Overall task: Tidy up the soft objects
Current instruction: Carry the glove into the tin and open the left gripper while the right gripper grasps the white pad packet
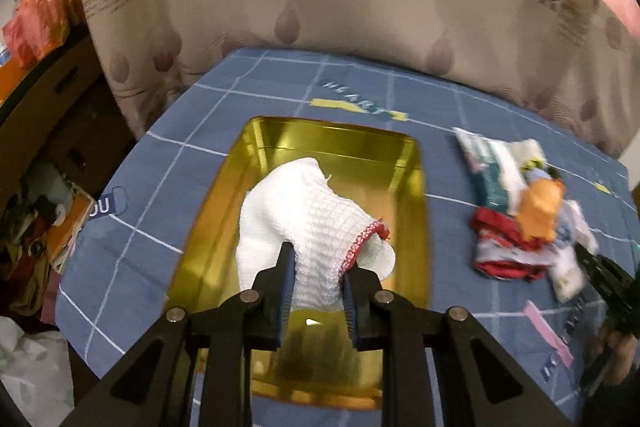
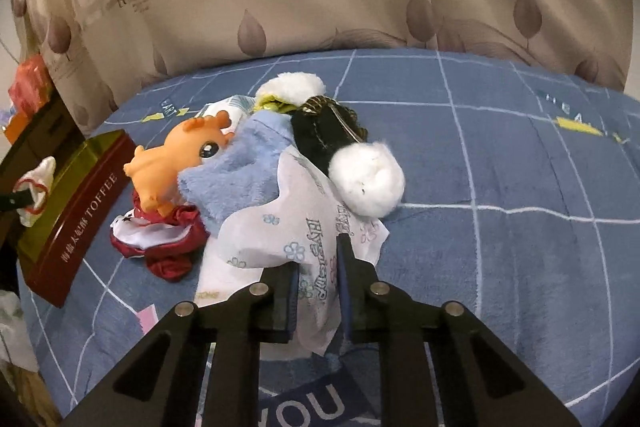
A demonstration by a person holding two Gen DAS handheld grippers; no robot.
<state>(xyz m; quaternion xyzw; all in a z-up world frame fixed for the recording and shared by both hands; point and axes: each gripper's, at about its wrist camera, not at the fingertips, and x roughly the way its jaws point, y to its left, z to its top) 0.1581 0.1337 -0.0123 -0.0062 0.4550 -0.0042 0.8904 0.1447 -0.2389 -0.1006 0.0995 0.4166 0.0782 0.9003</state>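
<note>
A: What is the left gripper [image 1: 316, 267] doing?

B: Its jaws are closing narrowly on a white knitted glove [image 1: 308, 227] with a red cuff trim, and it is hanging over the gold tin [image 1: 412, 195], which is lying at 9 o'clock from the pile [image 1: 520, 219].

A: And the right gripper [image 2: 320, 267]?

B: It is pinching a white tissue packet [image 2: 288, 239] with blue flowers, lying at the pile's 6 o'clock edge beside the orange toy [image 2: 176, 159] and blue towel [image 2: 240, 171].

A: Any writing?

B: The tin's red side is showing "TOFFEE"; the blue checked cloth [image 2: 500, 167] is showing "YOU" and "HEART".
</note>
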